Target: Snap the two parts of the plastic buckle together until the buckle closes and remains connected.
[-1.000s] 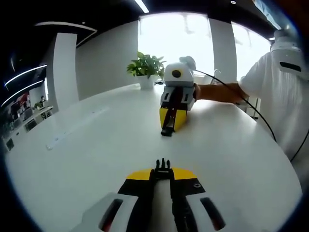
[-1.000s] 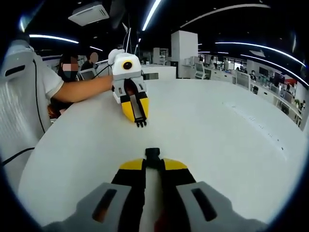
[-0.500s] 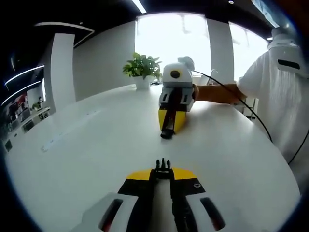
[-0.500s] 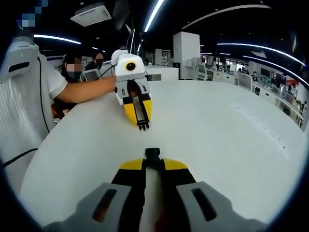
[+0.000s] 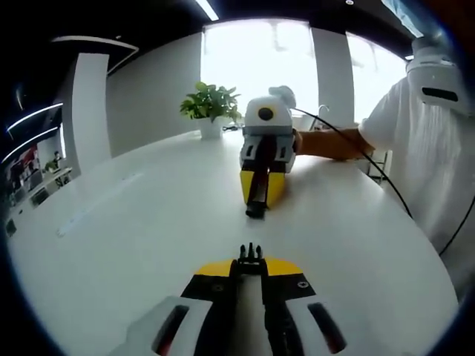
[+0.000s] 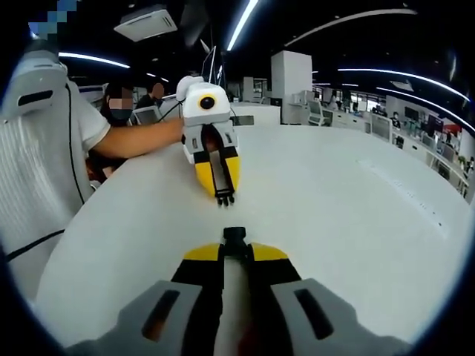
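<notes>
Your workspace is the white table [image 5: 126, 245], with a potted plant [image 5: 210, 111] at its far edge. Your left gripper [image 5: 250, 261] has its jaws pressed onto the pronged buckle half [image 5: 250, 254], which protrudes from the tips just above the tabletop. Your right gripper [image 6: 234, 241] is clamped on the socket buckle half [image 6: 234, 236] in the same way. The two halves face each other tip to tip, near but apart, unjoined.
</notes>
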A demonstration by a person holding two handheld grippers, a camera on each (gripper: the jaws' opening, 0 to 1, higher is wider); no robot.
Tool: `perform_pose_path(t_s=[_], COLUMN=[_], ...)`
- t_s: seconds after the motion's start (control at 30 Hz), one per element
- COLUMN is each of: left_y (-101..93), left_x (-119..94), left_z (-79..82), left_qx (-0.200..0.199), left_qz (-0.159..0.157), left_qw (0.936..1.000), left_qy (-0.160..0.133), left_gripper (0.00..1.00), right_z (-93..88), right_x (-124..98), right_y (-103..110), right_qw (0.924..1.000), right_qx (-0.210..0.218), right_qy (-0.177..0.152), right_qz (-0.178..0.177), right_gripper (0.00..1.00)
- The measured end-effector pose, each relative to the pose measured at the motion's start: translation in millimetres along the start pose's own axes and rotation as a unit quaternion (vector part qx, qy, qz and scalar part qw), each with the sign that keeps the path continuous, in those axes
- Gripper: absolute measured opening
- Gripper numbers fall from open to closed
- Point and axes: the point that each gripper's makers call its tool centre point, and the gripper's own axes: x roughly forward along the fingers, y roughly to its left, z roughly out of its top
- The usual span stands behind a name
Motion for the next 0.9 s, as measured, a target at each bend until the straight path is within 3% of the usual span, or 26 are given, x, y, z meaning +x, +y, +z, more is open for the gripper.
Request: perform_pose_path(t_s=[0.9], left_y=[-34.8], left_x=[6], left_z=[6.7], left_qx=[0.011], left_qz=[-0.019], left_qw=[0.9998], left_qy=[0.000], left_gripper=[0.11], right_z=[0.0], right_x=[2], right_y=[33], right_qw=[0.9997], right_qx=[-0.016], right_qy=[0.008], right_qz=[0.018], right_gripper=[0.12])
